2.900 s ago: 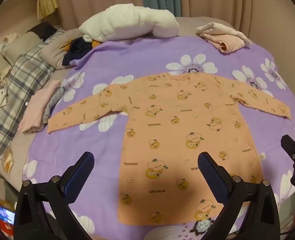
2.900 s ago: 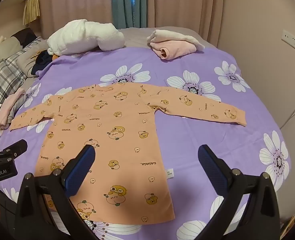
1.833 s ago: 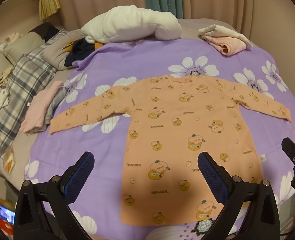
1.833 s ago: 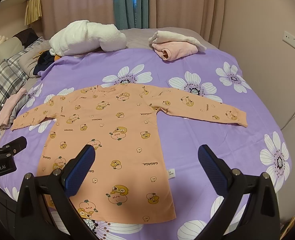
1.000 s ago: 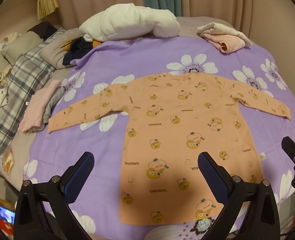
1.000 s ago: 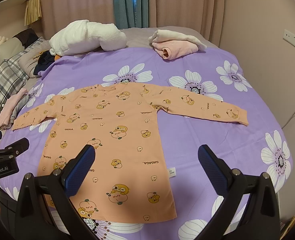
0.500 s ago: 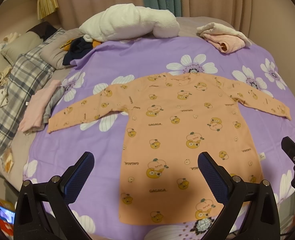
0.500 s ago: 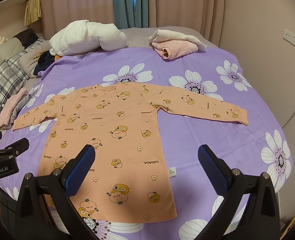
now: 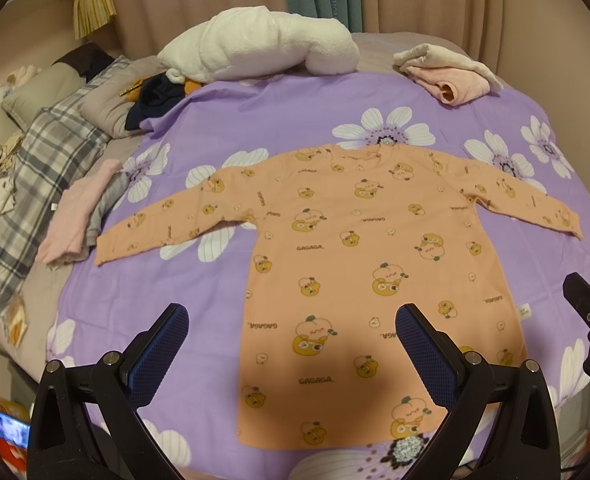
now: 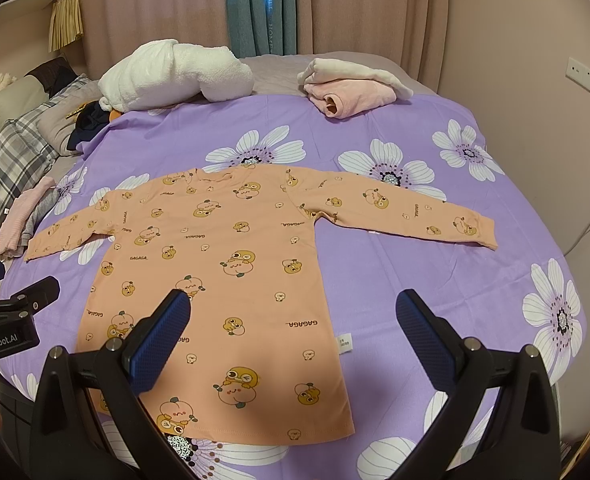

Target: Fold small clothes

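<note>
An orange long-sleeved child's top (image 9: 359, 264) with cartoon prints lies flat on the purple flowered sheet (image 9: 255, 120), sleeves spread out, hem toward me. It also shows in the right wrist view (image 10: 223, 272). My left gripper (image 9: 293, 344) is open and empty, held above the hem's left part. My right gripper (image 10: 291, 336) is open and empty, held above the hem's right part. Each gripper shows at the edge of the other's view.
A white fluffy bundle (image 9: 255, 48) and a folded pink and cream pile (image 9: 447, 72) lie at the bed's far end. Plaid bedding (image 9: 35, 184), dark clothes (image 9: 155, 100) and a small pink and grey pile (image 9: 83, 212) lie at the left. A wall (image 10: 535, 40) stands on the right.
Both grippers drifted slightly back and forth over the hem and stand about where they were. The top has not moved.
</note>
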Demonstrator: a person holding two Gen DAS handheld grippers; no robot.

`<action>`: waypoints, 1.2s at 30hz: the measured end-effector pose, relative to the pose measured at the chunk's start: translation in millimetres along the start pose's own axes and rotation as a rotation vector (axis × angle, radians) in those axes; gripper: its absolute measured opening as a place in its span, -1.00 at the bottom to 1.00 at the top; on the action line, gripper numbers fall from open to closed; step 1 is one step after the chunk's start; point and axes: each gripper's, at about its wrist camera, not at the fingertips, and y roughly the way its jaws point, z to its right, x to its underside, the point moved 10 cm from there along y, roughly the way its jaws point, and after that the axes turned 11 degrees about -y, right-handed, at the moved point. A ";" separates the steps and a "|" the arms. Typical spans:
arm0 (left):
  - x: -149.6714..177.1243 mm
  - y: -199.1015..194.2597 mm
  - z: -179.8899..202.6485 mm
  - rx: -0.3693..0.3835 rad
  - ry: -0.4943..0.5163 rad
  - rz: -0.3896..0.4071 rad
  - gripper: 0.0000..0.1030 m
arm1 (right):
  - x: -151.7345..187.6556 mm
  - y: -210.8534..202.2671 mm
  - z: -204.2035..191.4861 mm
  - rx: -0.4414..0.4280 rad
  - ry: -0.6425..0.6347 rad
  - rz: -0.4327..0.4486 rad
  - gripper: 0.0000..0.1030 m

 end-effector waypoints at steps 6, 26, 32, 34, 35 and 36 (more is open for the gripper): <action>-0.1 0.0 0.0 0.000 0.001 0.001 0.98 | -0.1 0.1 0.1 0.000 0.001 0.000 1.00; 22.2 83.0 14.8 0.278 -0.261 -0.222 0.98 | 60.7 81.0 112.8 -0.341 0.560 0.000 1.00; 13.0 101.8 14.8 0.299 -0.342 -0.242 0.98 | 95.3 121.3 216.8 -0.263 0.844 0.031 0.99; 9.2 108.2 15.8 0.314 -0.357 -0.250 0.98 | 98.2 129.6 240.5 -0.255 0.922 0.050 0.94; 7.8 111.0 17.7 0.321 -0.367 -0.259 0.98 | 97.2 131.7 246.9 -0.258 0.940 0.061 0.92; 6.4 113.8 18.8 0.323 -0.373 -0.266 0.98 | 96.5 135.0 253.5 -0.258 0.955 0.070 0.87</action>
